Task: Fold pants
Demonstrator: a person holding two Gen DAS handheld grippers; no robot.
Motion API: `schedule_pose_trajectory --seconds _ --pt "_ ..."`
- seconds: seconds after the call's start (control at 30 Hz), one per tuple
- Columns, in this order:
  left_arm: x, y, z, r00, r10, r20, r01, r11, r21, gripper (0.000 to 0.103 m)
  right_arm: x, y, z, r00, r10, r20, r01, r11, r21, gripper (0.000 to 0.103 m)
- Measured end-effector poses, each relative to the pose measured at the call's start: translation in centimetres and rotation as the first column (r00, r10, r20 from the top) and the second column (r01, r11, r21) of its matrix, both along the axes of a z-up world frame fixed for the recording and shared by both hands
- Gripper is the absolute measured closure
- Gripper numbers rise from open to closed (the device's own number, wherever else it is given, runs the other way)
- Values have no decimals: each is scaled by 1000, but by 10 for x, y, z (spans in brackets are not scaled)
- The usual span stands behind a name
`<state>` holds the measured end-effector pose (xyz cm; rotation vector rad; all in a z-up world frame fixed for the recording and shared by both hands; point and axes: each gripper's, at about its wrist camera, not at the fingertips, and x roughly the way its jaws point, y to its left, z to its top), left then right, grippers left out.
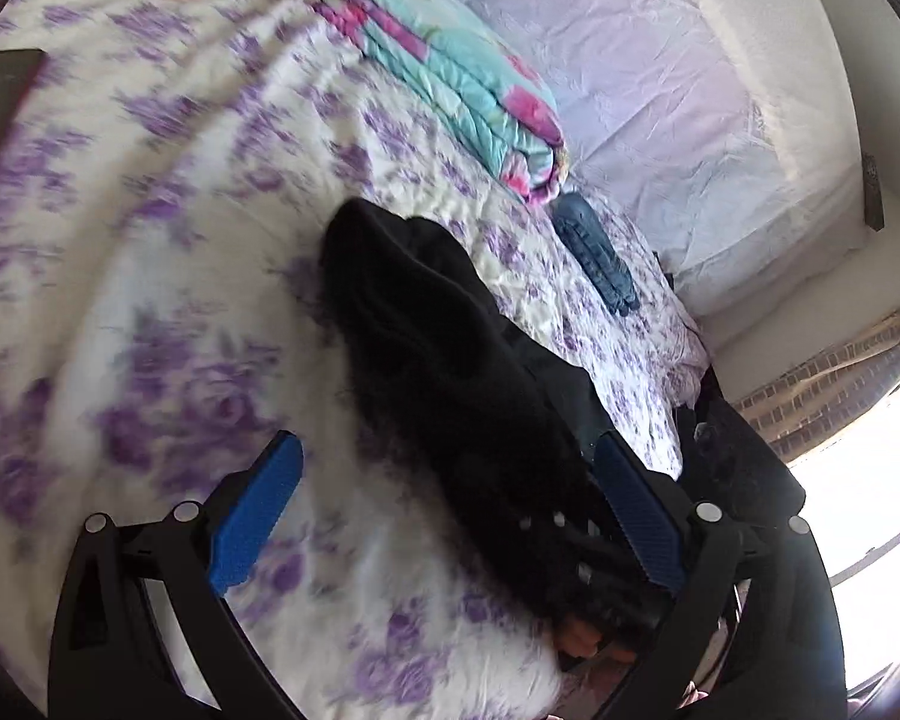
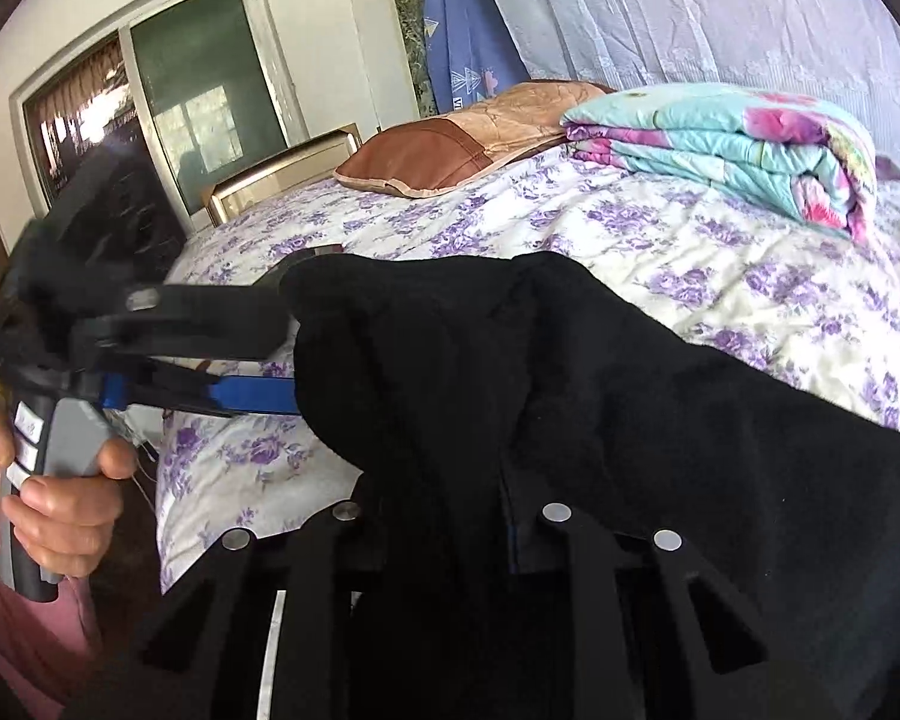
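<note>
Black pants (image 1: 426,324) lie crumpled on the floral bed sheet (image 1: 150,240). My left gripper (image 1: 447,441) stands wide open over their near end, its right blue pad (image 1: 636,516) against the cloth and its left pad over bare sheet. In the right wrist view the pants (image 2: 570,390) drape over my right gripper (image 2: 450,516) and hide its fingertips. Its arms stand close together with a fold of cloth pinched between them. A hand (image 2: 66,504) holds the left gripper (image 2: 291,354) at the left, its open fingers at the pants' edge.
A folded turquoise and pink quilt (image 2: 720,138) and a brown pillow (image 2: 450,150) lie at the far side of the bed. A small folded blue cloth (image 1: 594,258) sits beyond the pants. The bed's edge (image 2: 168,480) drops off at the left, and a window (image 2: 150,102) stands behind.
</note>
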<state>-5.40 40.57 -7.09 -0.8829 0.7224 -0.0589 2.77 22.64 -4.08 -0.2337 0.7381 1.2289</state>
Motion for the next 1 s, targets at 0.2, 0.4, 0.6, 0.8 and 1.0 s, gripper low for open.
schedule_pose_trajectory --seconds 0.2,0.4,0.6,0.8,1.0 --pt "45 -3 -10 999 -51 -3 51 998 -45 14 -9 2 4 998 -15 68 18 999 -33 72" --pt "50 9 -8 996 -87 -28 86 996 -26 61 -47 -12 26 955 -69 288 77 997 -16 40" --pt "40 11 4 995 -100 -10 100 995 16 64 -79 26 15 832 -7 555 98 986 -135 34" --pt "35 19 -15 993 -44 -112 41 999 -33 22 -66 45 -4 839 16 544 131 965 -229 84" --pt "42 5 -7 995 -68 -71 65 997 -46 47 -72 32 6 798 -55 600 175 974 -142 85"
